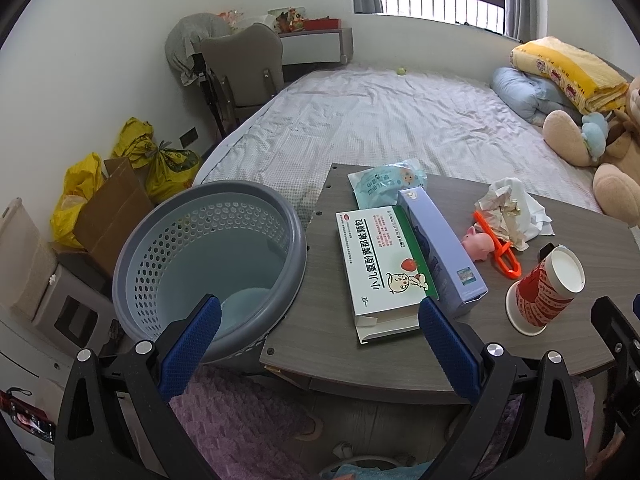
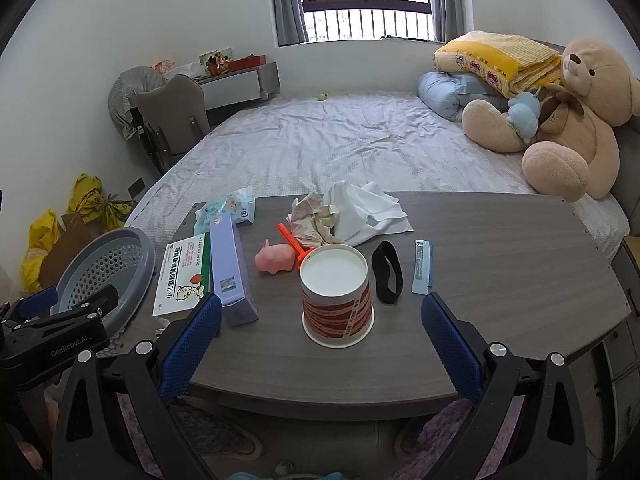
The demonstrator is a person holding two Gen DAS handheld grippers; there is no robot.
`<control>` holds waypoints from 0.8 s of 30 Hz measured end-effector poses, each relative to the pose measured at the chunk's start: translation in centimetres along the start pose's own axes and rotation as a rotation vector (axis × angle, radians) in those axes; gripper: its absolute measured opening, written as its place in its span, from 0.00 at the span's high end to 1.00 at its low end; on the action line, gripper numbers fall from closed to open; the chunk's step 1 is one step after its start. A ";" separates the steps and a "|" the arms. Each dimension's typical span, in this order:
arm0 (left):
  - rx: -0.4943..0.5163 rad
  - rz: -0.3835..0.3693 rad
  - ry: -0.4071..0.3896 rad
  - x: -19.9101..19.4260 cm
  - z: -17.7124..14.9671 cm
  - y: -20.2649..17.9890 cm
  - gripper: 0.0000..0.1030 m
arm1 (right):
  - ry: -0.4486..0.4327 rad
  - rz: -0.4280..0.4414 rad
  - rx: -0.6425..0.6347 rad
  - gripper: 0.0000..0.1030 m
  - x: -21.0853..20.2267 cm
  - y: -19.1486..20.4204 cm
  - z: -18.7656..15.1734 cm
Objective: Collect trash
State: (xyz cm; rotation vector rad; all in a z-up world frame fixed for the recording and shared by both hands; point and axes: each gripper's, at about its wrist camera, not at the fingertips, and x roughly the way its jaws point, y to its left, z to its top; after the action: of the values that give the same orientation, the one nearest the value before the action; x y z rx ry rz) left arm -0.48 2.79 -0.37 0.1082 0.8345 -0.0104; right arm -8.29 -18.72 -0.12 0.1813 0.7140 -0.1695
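**Daylit bedroom**

Daylight is coming through a barred window (image 2: 366, 0) flanked by grey curtains (image 2: 286, 4). White walls (image 2: 160, 32) are enclosing a bed (image 2: 320, 144) under a wrinkled pale sheet. A grey chair (image 2: 174, 108) is standing beside a shelf (image 2: 240, 80). A purple rug (image 1: 240, 424) is covering the floor.

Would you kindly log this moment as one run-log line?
left gripper: open, empty | right gripper: open, facing paper cup | basket: beside table
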 end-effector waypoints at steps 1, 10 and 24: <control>-0.002 0.002 0.004 0.2 -0.1 0.1 0.06 | 0.000 -0.001 0.003 0.07 -0.1 -0.4 -0.3; -0.008 0.068 0.036 2.7 -1.3 0.9 0.06 | 0.037 -0.008 0.029 0.07 2.1 -3.0 -1.9; -0.014 0.032 0.064 5.3 -1.1 0.5 0.06 | 0.029 0.032 -0.035 0.08 7.3 -2.4 -1.4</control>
State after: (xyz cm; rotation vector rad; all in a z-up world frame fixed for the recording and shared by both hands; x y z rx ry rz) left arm 2.32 3.57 -4.99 0.1087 0.8961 0.0290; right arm -4.26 -21.44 -6.20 0.1620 0.7419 -0.1236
